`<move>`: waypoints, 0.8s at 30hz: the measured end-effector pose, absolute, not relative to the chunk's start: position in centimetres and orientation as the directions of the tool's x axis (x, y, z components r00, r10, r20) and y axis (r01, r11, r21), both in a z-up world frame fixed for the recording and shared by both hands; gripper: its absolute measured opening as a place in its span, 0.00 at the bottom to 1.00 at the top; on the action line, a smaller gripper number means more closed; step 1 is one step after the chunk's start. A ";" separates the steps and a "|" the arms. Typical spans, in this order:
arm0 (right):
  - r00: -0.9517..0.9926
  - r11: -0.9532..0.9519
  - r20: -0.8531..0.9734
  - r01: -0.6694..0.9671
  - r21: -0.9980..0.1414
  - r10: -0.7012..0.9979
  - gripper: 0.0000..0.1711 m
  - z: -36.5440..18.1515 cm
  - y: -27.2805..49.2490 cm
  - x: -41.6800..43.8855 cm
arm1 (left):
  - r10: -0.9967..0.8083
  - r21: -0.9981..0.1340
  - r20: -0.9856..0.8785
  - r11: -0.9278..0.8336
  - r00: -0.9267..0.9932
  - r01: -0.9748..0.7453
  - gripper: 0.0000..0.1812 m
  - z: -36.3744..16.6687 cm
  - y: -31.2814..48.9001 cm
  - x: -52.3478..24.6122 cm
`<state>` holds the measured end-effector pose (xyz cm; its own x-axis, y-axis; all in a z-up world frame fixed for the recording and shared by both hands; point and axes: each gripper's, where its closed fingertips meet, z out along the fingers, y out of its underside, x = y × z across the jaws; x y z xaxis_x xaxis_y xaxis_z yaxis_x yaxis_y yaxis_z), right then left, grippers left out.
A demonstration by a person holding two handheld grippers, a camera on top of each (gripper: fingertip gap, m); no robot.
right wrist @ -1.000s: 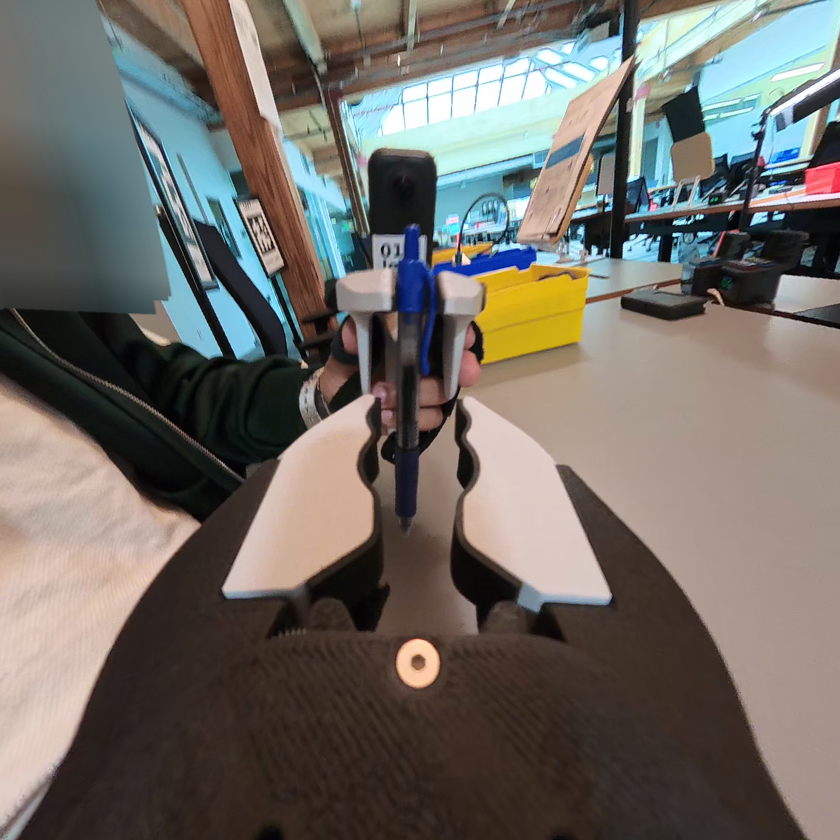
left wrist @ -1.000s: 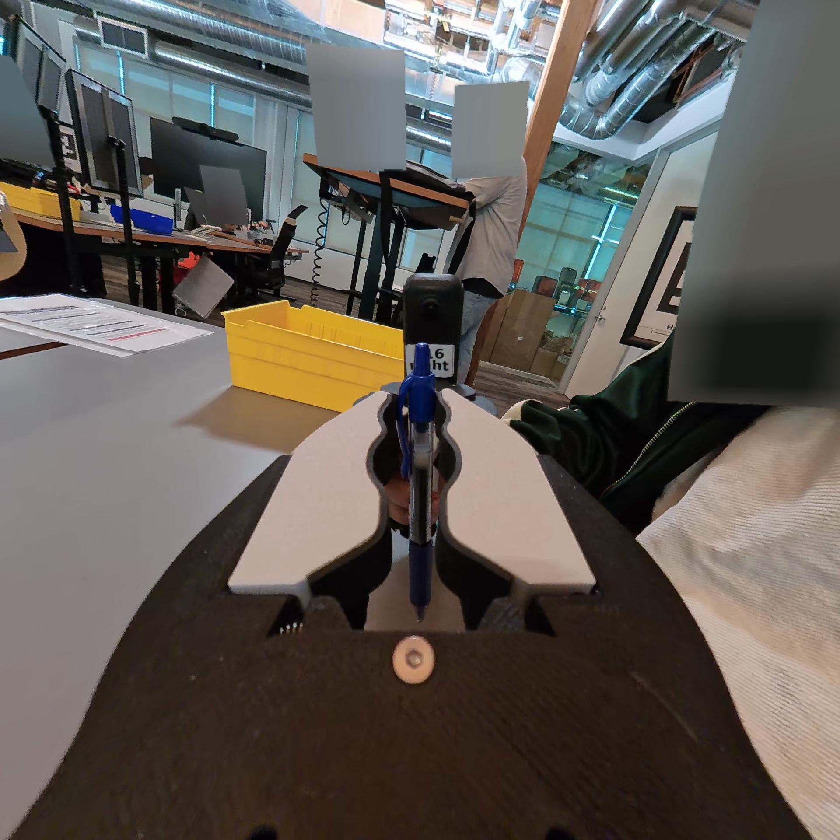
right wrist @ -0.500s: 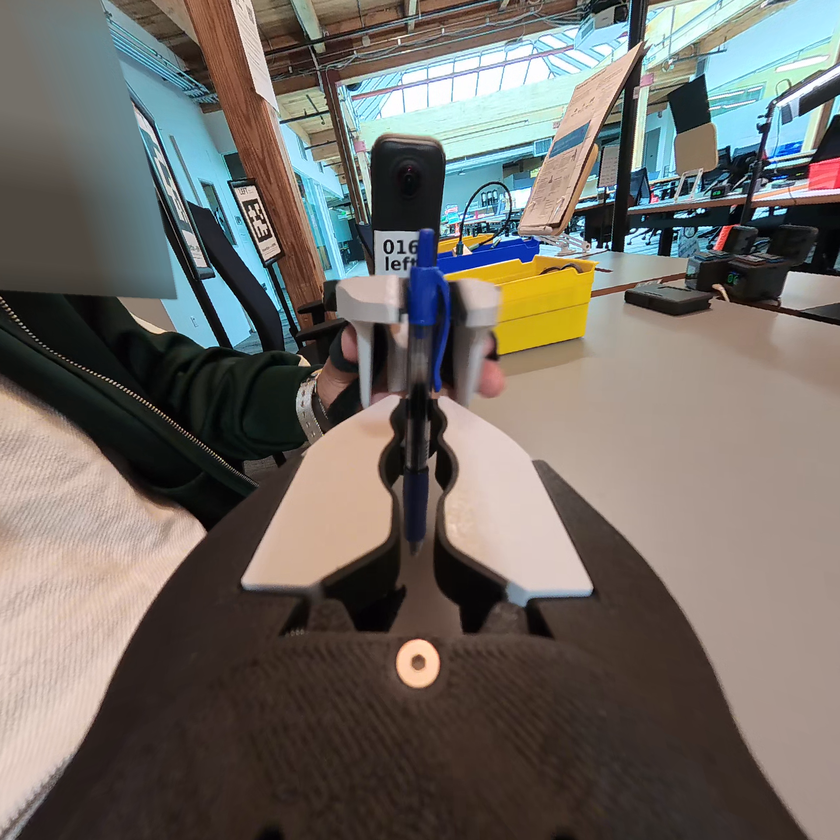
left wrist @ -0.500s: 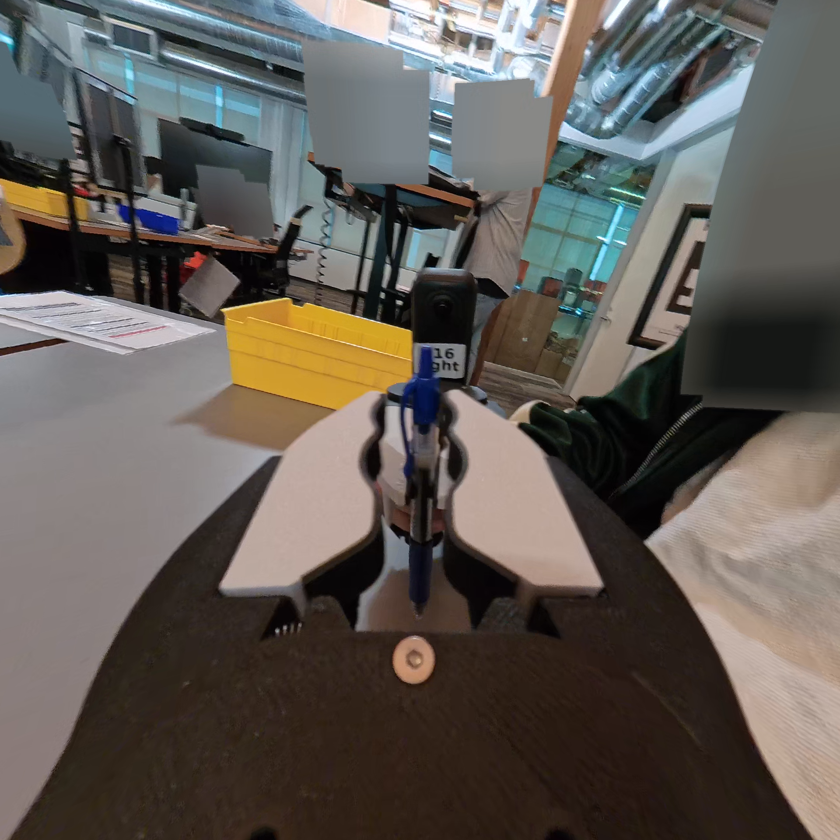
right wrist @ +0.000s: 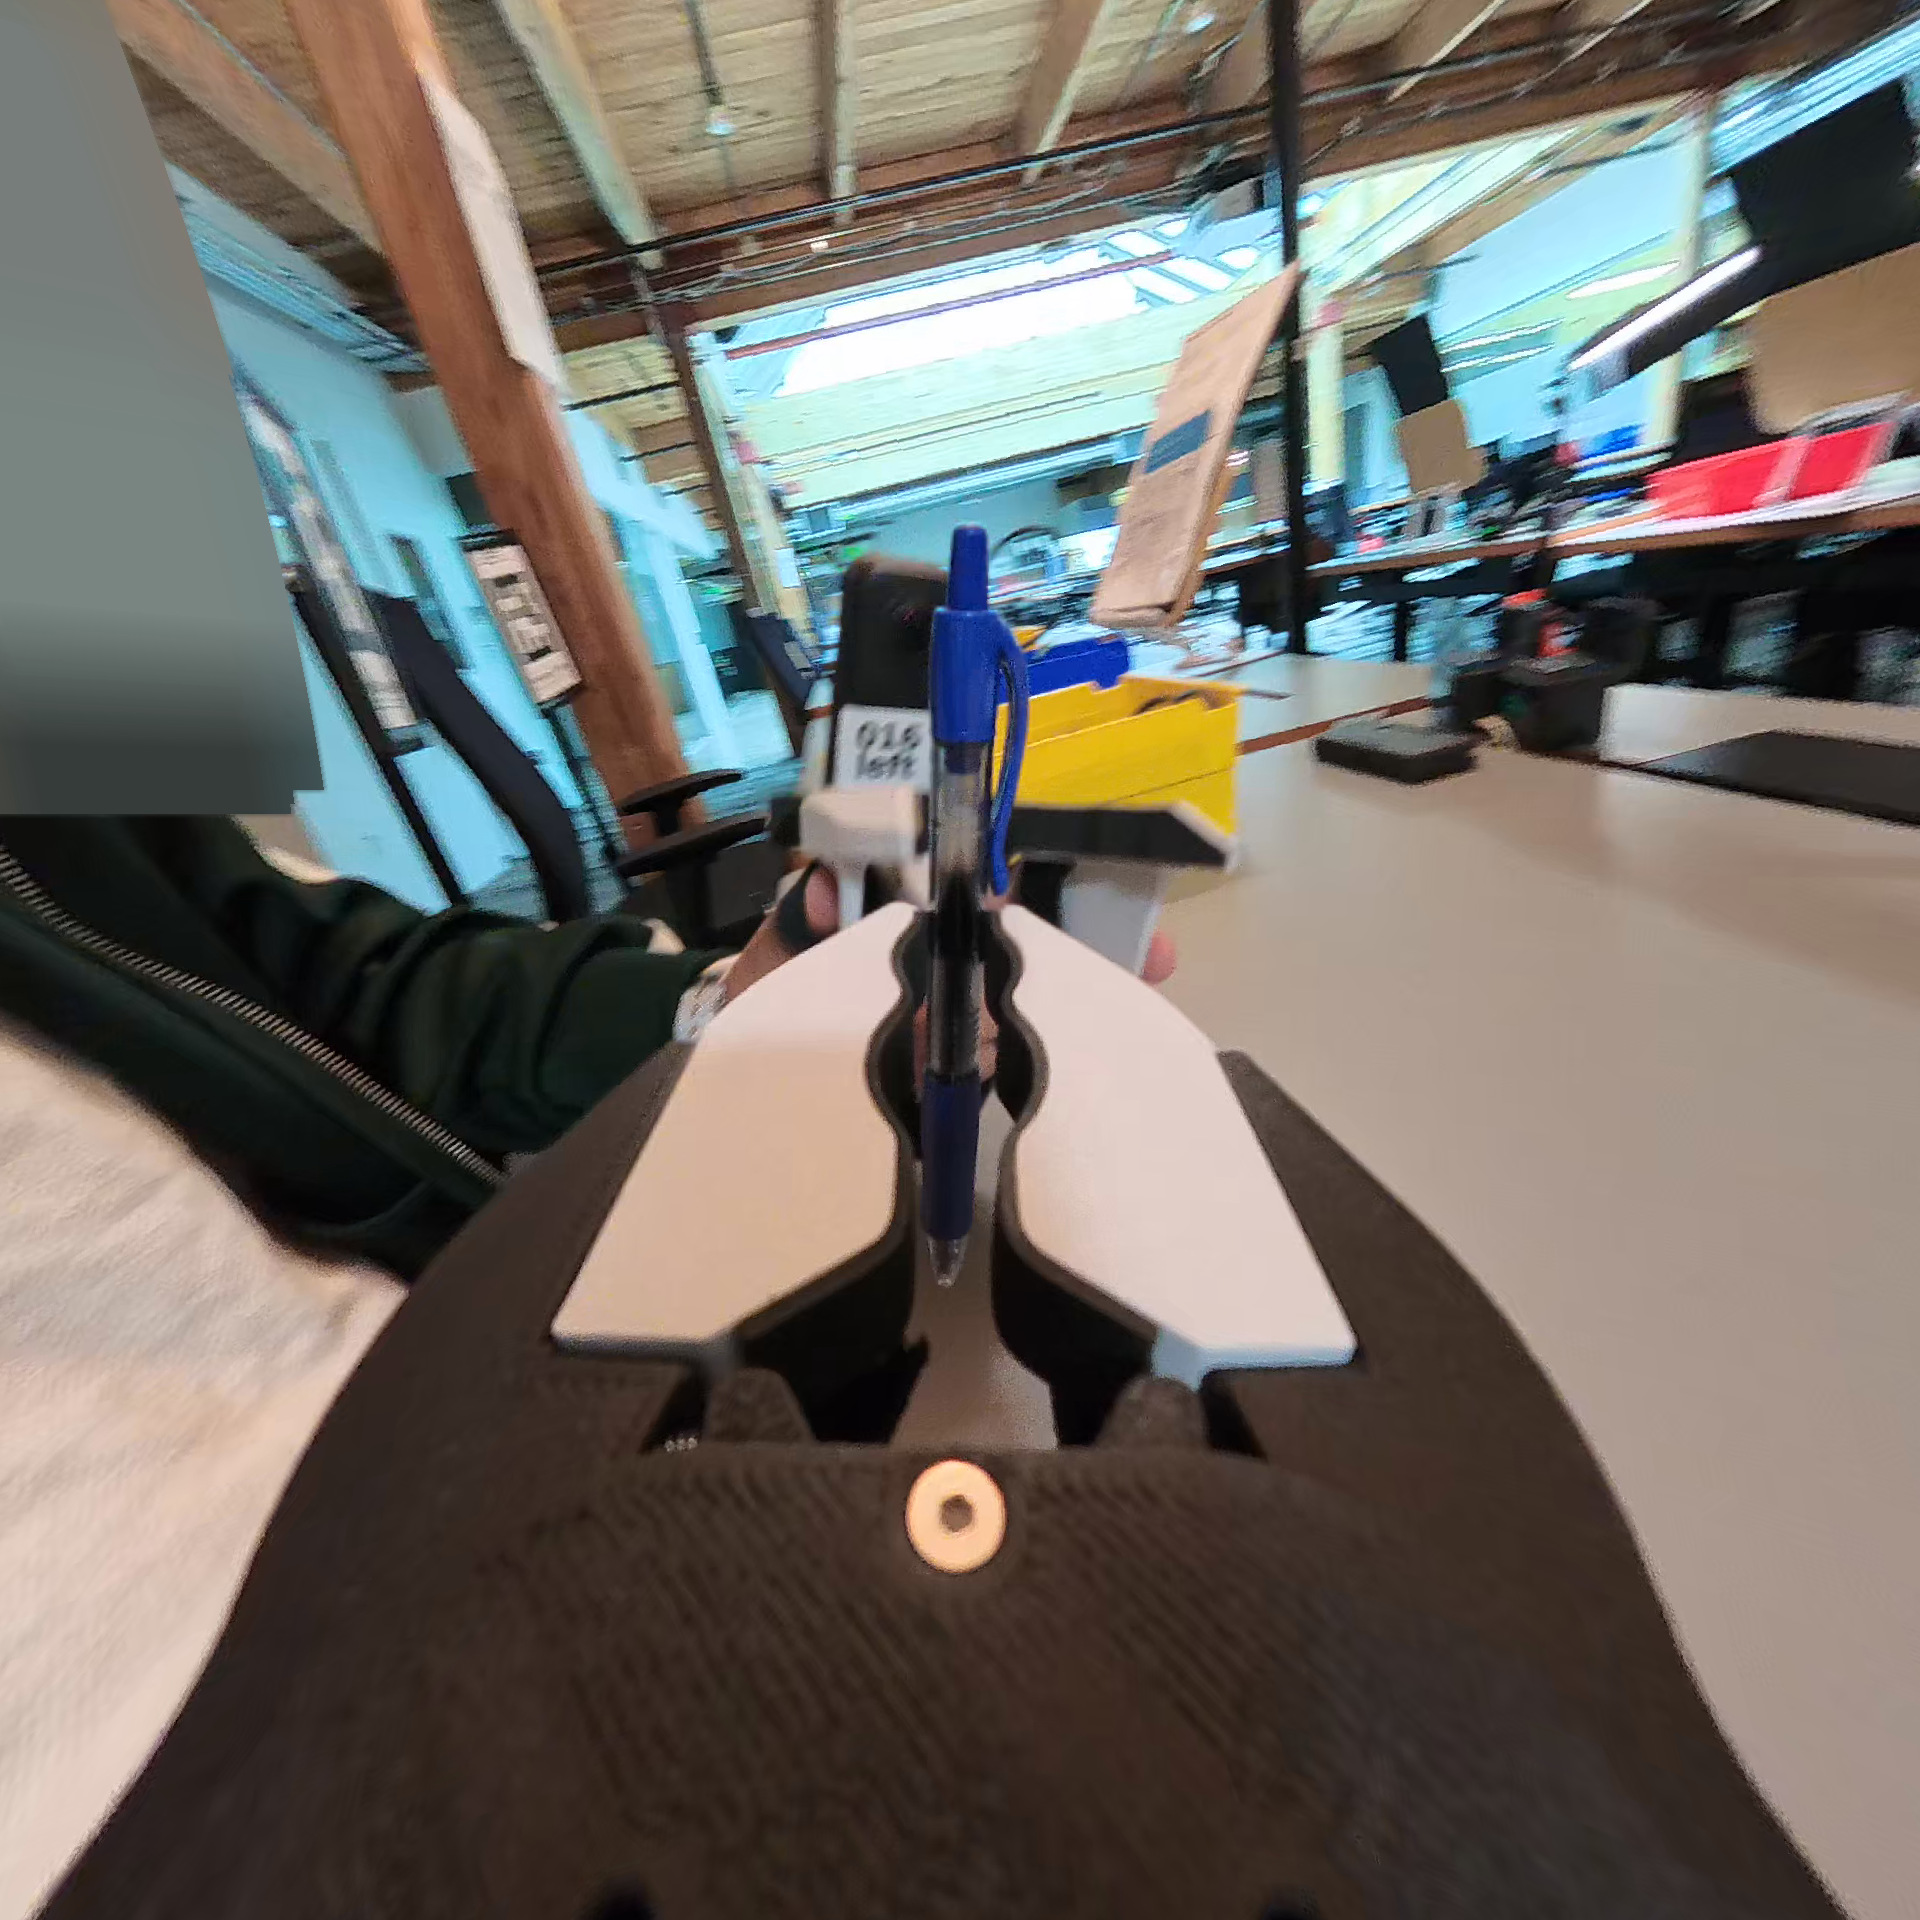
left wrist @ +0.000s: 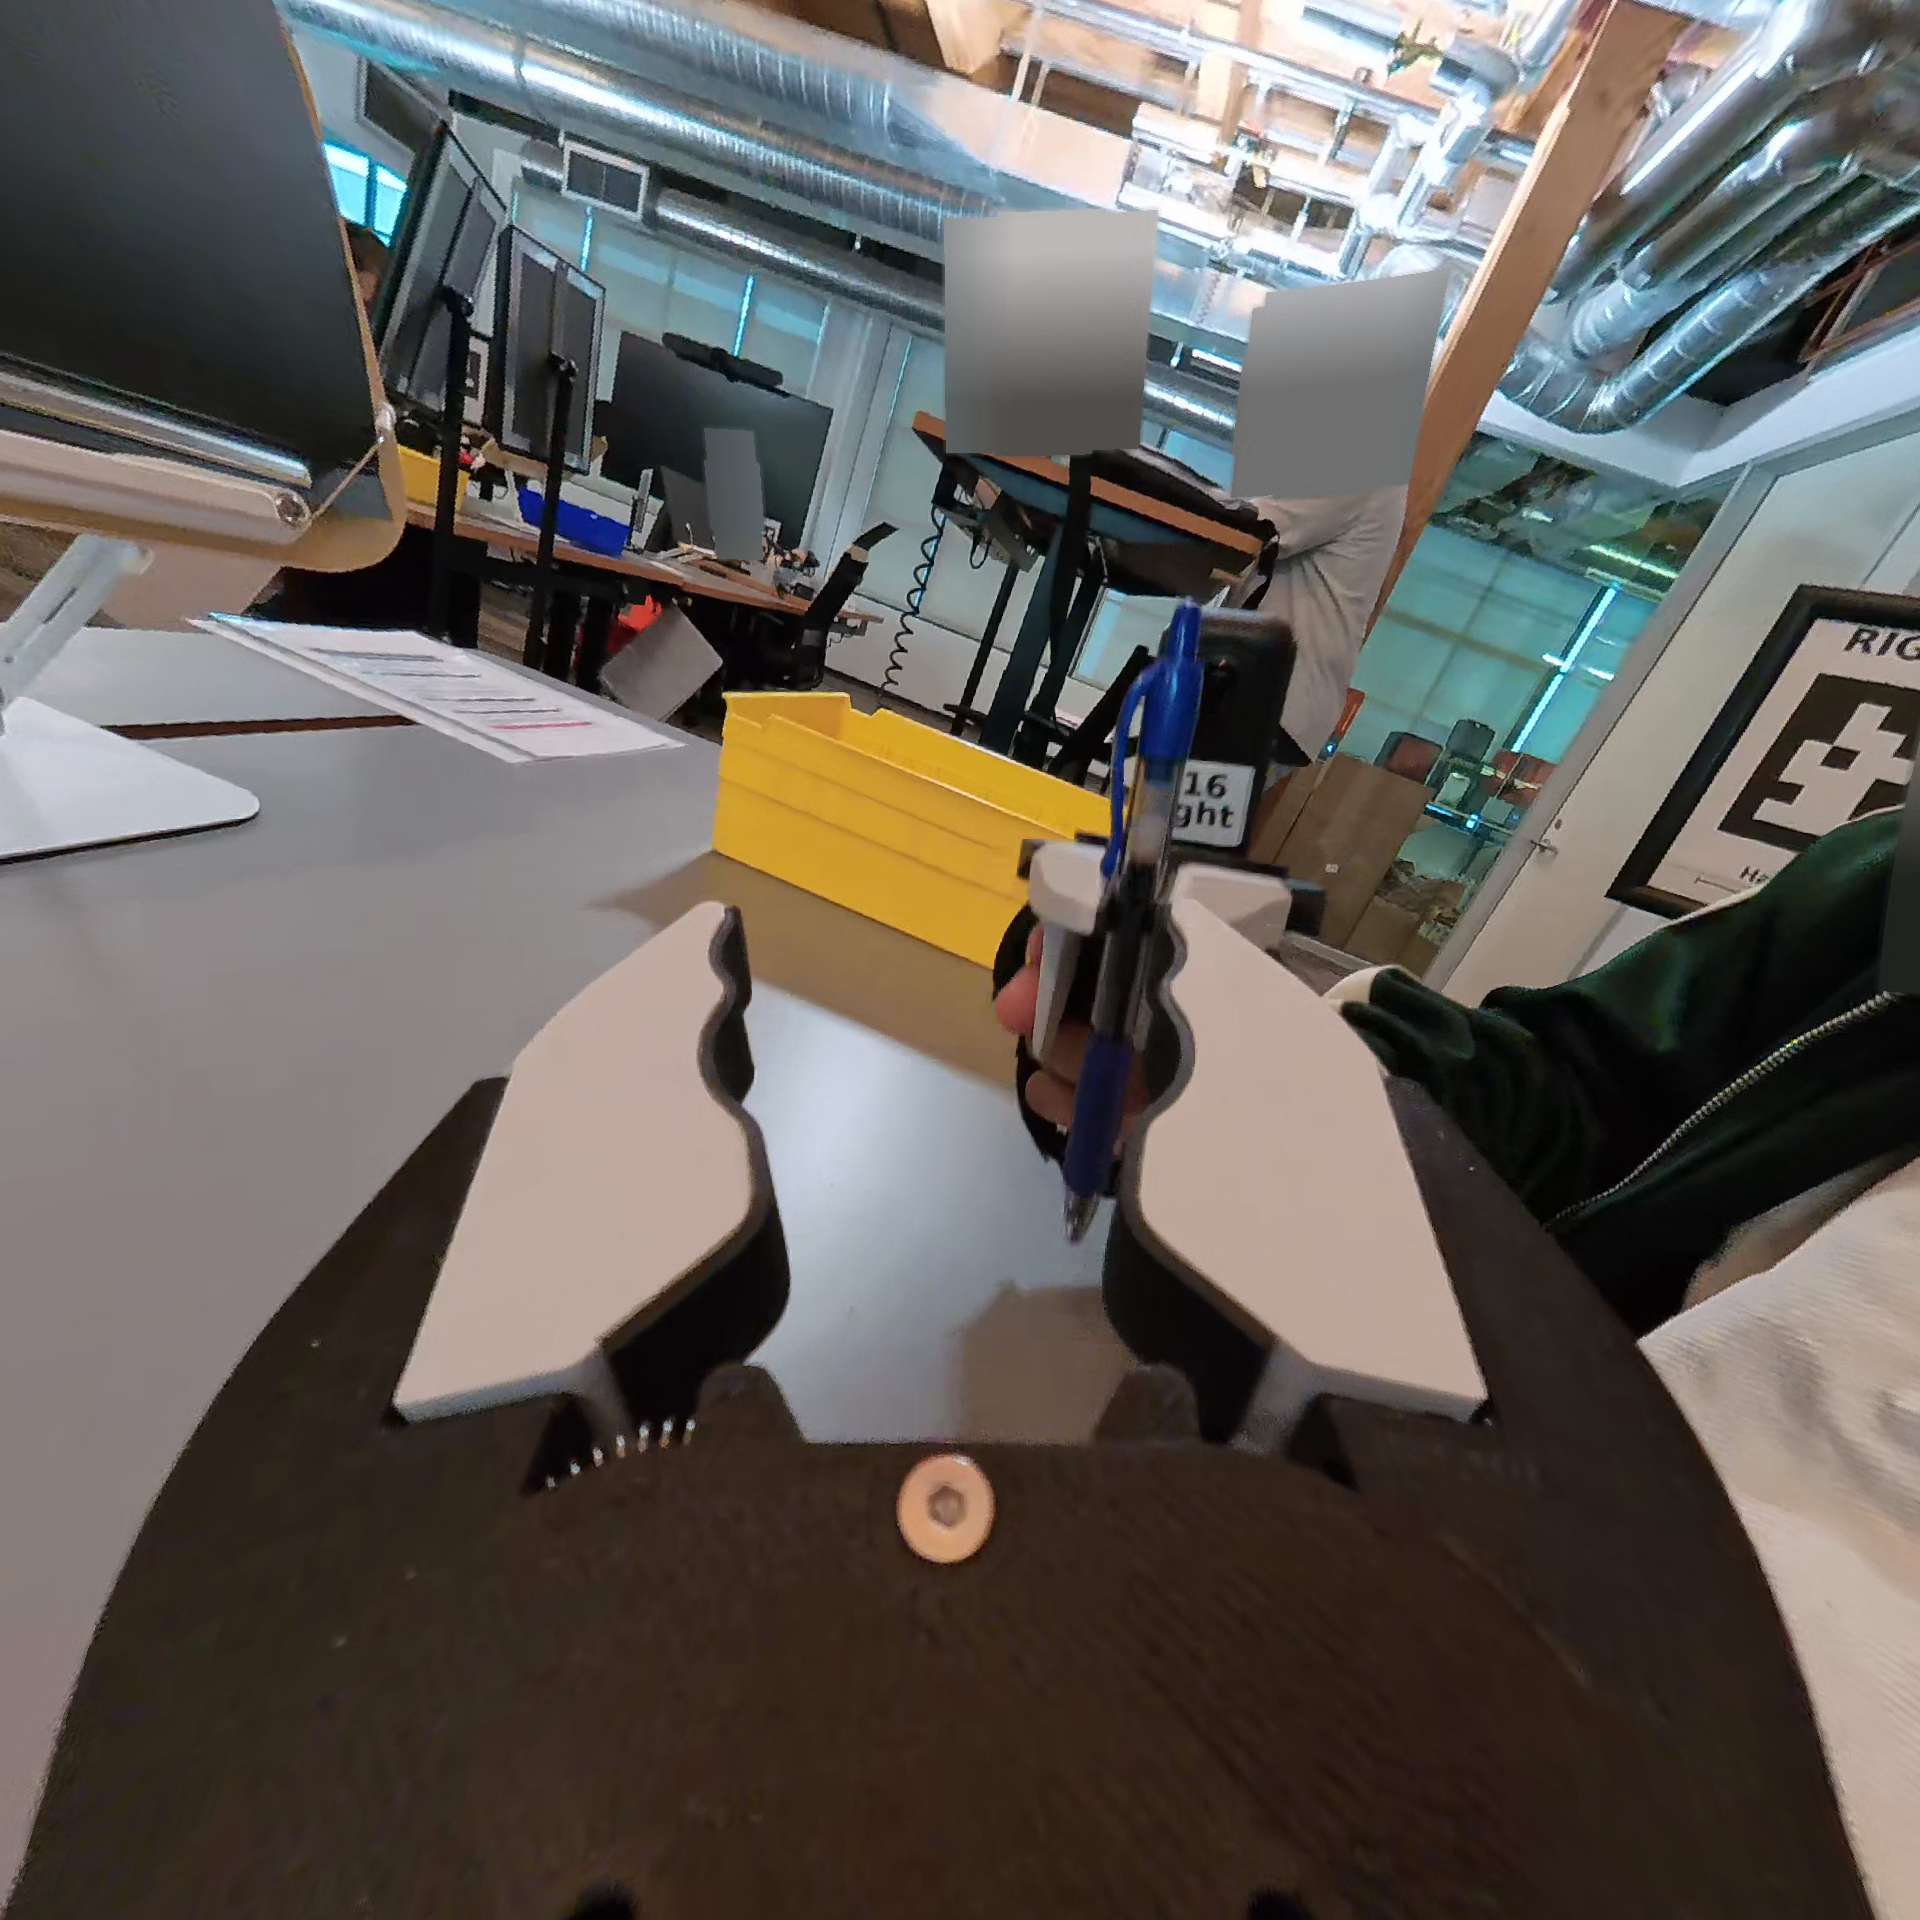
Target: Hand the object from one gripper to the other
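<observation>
left claw [left wrist: 935,1049] is spread wide, nothing between its fingers; i see bare grey worktop [left wrist: 260,987] through the gap. just right of it, the blue pen [left wrist: 1127,935] stands near upright beside my right finger, tip down, above the worktop. yellow bin [left wrist: 883,821] sits behind. right claw [right wrist: 951,1039] is clamped on the pen barrel [right wrist: 951,987], clip end up, tip pointing back toward the camera. in the right wrist view the left claw shows behind the pen, fingers apart, clear of it as far as i can tell.
</observation>
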<state>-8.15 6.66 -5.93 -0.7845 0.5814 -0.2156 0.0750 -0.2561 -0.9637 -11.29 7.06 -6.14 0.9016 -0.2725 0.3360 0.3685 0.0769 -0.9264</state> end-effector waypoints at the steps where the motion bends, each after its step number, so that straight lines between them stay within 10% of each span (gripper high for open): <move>1: -0.768 -0.253 -0.210 0.064 -0.965 0.605 0.06 -5.5 7.1 -8.3 | -0.269 -0.928 0.334 0.071 0.903 0.365 0.40 -6.3 7.1 -11.3; 12: -0.353 -0.327 -0.288 -0.055 -0.943 0.890 0.06 6.1 27.2 -4.8 | -0.261 -0.931 0.342 0.036 0.903 0.363 0.37 -7.3 7.3 -11.5; 18: 0.198 -0.364 -0.320 0.258 -0.895 0.926 0.06 -3.7 42.8 -0.5 | -0.267 -0.927 0.355 0.022 0.896 0.374 0.36 -7.6 7.5 -11.3; 24: 0.274 -0.553 -0.483 0.489 -0.675 0.832 0.06 -13.2 42.9 -0.8 | -0.273 -0.938 0.337 -0.010 0.901 0.348 0.36 -8.1 7.9 -10.6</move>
<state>-0.84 42.90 -13.15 0.2742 0.8317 -0.4828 0.4887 -0.5529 -0.6749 -10.63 7.94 -8.10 0.9010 -0.2733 0.3369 0.3475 -0.0099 -0.9376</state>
